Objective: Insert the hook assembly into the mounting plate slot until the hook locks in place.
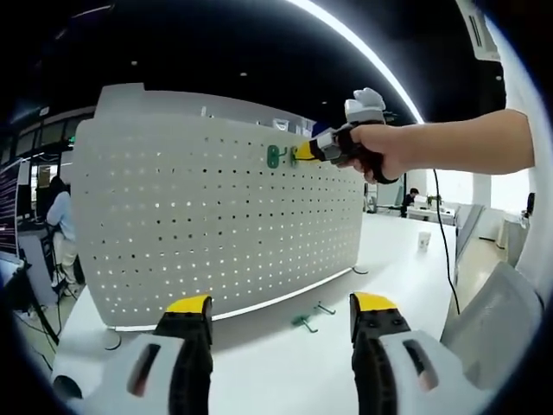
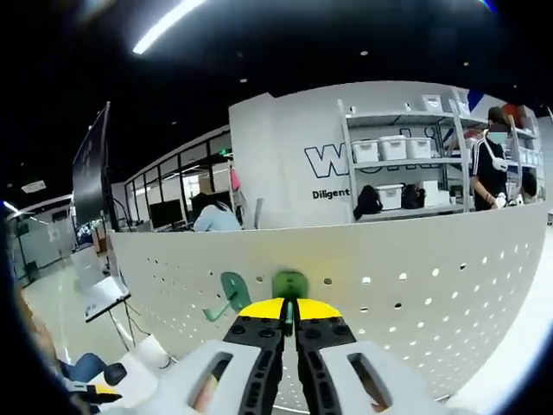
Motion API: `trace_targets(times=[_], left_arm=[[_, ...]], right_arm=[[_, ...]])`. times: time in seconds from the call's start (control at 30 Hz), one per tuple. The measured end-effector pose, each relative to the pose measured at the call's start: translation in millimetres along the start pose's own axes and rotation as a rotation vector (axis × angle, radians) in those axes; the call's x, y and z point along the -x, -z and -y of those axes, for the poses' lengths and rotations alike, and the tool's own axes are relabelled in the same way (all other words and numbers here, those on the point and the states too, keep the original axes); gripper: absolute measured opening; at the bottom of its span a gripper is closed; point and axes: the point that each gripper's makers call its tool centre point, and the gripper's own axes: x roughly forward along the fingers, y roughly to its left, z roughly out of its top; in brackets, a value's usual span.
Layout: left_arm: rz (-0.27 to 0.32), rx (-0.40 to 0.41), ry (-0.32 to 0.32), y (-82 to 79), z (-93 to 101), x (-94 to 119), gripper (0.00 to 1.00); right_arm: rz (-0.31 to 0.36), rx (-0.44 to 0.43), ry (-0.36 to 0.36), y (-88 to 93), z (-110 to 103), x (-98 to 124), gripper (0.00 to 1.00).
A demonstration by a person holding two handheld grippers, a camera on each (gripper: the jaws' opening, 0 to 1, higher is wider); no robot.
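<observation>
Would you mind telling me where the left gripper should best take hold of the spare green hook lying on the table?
Probably the hook by its thin shank, coming from above. It lies flat on the table before the pegboard, between the open left gripper jaws, so only its sides are free.

Readable lettering appeared in the right gripper view alone, on the white back wall behind the grey metal shelving rack. Large dark outlined letters began with "W" and were cut off by the rack's upright. Beneath them stood the smaller dark word "Diligent", likewise truncated by the rack. No other text, label or number could be read.
</observation>
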Motion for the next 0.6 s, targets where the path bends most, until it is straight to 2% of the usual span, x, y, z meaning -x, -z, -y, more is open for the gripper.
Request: trace_targets(times=[0.2,0.5,0.53,0.6], left_arm=[[-0.001,0.002,0.004,0.2,1.1,0.7,0.66],[0.001,-0.001,0.010,-1.2,3.5,1.3,0.66],[0.000,-0.001,0.010,-1.3,3.5,1.3,0.66],[0.002,0.000,0.012,-1.4,3.6,1.4,0.66]], right_arm=[[0.041,0.042,0.082,-0.4,1.1,-1.1,0.01],[0.081,0.070,0.139,0.8,0.9,-2.3,0.01],[0.080,0.082,0.144,0.5,0.9,-2.5,0.01],[0.073,0.167,0.156,-0.3,2.0,-3.9,0.01]])
